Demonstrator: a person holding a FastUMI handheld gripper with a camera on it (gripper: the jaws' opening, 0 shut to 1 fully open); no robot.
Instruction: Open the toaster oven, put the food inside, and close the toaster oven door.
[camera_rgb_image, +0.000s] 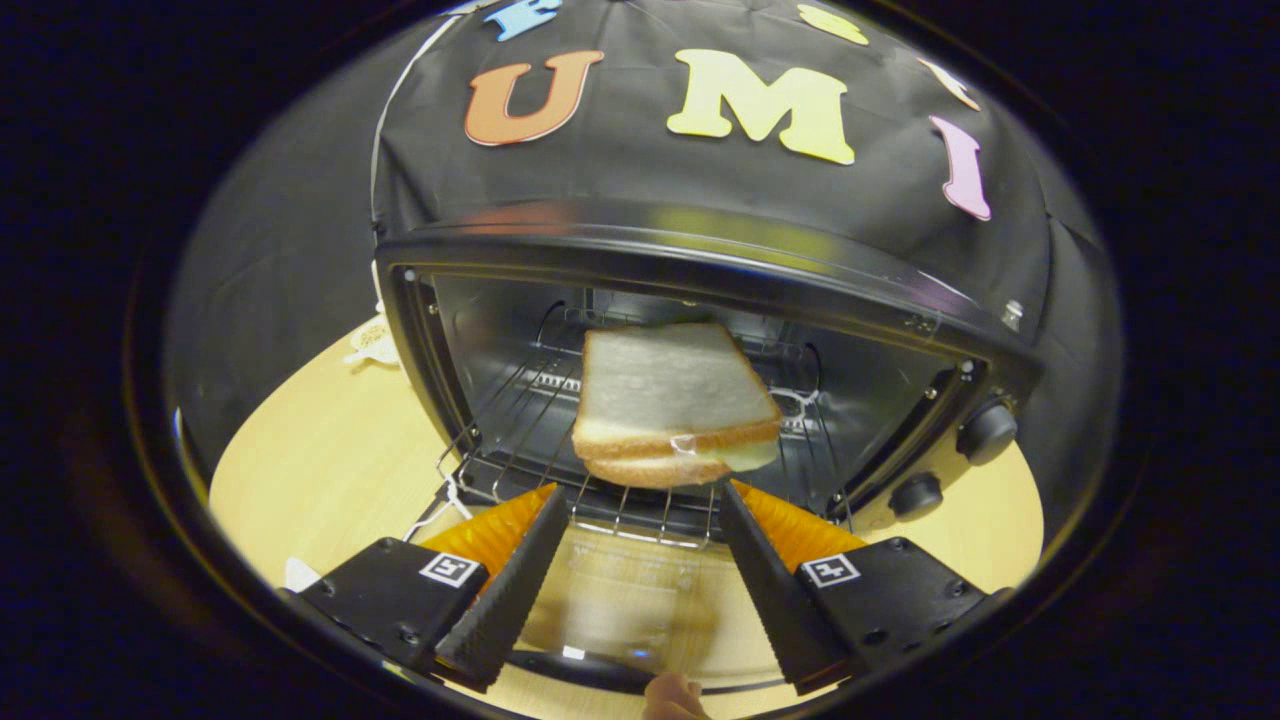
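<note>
The black toaster oven (700, 250) stands on a wooden table with its door (640, 600) swung down flat beneath my fingers. A sandwich of white bread slices (670, 400) lies on the wire rack (520, 420) inside, close to the rack's front edge. My gripper (640, 488) is open. Its fingertips stop just short of the sandwich, one to each side of its near edge, and neither presses on it. The door's dark handle (590, 668) shows below, between the fingers.
Two black knobs (985, 430) sit on the oven's right front panel. A small pale object (375, 340) lies on the table (320, 450) behind the oven's left side. A person's fingertip (672, 697) shows by the door handle.
</note>
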